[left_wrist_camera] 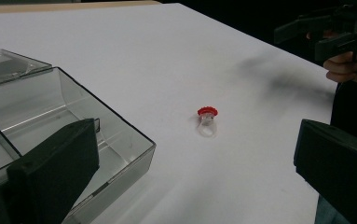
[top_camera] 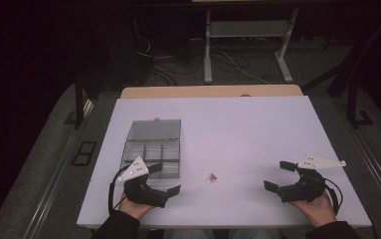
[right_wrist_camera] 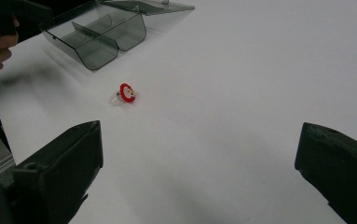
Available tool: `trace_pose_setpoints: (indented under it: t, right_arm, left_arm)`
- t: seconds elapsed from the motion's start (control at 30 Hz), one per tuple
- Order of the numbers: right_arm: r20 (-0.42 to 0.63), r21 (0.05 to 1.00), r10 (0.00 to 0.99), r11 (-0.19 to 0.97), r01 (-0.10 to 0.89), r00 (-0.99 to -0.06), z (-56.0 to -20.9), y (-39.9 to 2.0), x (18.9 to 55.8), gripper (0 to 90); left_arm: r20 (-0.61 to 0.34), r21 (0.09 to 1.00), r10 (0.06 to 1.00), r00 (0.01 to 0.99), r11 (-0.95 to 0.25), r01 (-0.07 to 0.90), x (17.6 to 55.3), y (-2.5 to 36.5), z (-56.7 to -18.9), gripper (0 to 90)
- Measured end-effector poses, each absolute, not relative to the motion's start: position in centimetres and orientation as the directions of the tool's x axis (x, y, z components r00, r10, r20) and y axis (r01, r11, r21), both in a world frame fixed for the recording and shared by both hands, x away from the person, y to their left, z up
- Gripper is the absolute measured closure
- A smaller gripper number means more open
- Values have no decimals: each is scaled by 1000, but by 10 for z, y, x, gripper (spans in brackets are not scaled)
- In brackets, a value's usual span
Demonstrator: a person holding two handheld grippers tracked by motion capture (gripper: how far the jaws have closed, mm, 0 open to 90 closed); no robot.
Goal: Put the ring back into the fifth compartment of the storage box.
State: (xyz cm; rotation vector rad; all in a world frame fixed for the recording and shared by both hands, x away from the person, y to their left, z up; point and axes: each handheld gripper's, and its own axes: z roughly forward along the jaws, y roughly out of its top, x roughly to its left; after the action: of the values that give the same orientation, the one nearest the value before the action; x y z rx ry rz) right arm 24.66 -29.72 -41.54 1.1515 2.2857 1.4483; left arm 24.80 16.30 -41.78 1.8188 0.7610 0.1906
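A small clear ring with a red top (top_camera: 211, 178) lies on the white table (top_camera: 257, 129) near the front, midway between my two grippers. It also lies ahead of the jaws as the ring (left_wrist_camera: 207, 122) in the left gripper view and the ring (right_wrist_camera: 125, 94) in the right gripper view. My left gripper (top_camera: 167, 179) is held open just right of the box's front corner, with nothing between its jaws. At the front right, my right gripper (top_camera: 277, 176) is open and empty too, pointing left toward the ring.
A clear grey compartment box (top_camera: 153, 152) with its lid folded back (top_camera: 154, 129) stands at the table's left. The same box (left_wrist_camera: 120, 135) sits by my left jaw. Table legs and cables lie on the floor beyond the far edge.
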Motion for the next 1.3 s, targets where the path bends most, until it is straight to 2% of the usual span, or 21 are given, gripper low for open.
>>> trace_pose_setpoints:
  t: [0.77, 1.3]
  right_arm:
    - [234, 824, 682, 239, 514, -693, -417, -299, 246, 3]
    - [234, 824, 689, 233, 516, -686, -416, -302, 244, 3]
  left_arm:
    - [-232, 891, 570, 788, -201, 407, 248, 163, -415, 0]
    - [-205, 872, 525, 826, -286, 398, 246, 153, -401, 0]
